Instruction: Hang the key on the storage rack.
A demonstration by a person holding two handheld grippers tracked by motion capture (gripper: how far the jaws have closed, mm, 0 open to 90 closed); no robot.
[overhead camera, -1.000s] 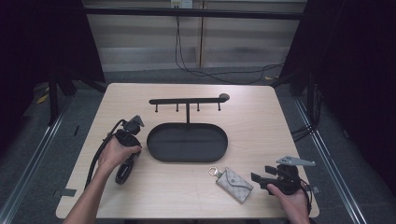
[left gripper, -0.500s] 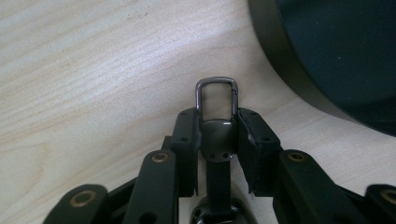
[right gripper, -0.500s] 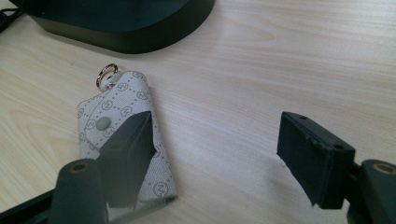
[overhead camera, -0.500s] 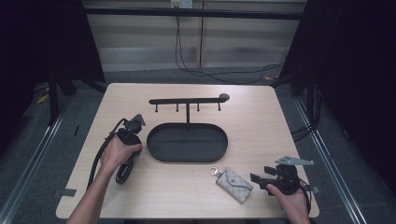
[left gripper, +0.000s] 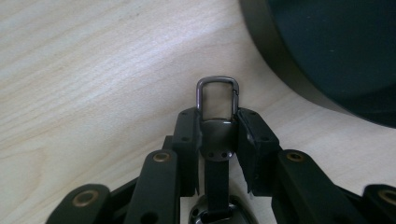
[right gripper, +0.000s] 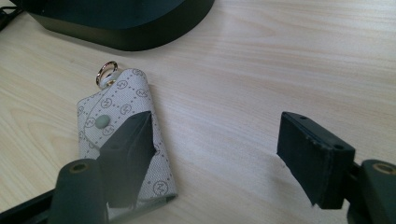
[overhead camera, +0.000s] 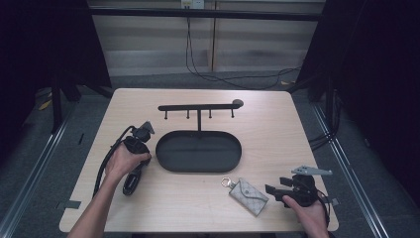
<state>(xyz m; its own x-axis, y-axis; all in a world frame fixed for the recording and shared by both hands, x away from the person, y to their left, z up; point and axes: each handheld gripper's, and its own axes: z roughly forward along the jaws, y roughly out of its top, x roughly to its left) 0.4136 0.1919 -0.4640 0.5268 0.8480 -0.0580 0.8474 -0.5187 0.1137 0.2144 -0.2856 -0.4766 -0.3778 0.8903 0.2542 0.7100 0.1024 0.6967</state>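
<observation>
Right gripper (right gripper: pixel 219 158): jaws wide, empty, beside key pouch (overhead camera: pixel 248 195) lying flat at table's (overhead camera: pixel 277 124) near edge, likely next pick | Left gripper (left gripper: pixel 217 128): clamped on metal clasp (left gripper: pixel 217 95) beside tray (overhead camera: pixel 198 151), presumably for hook rack (overhead camera: pixel 198 107) beyond.
</observation>
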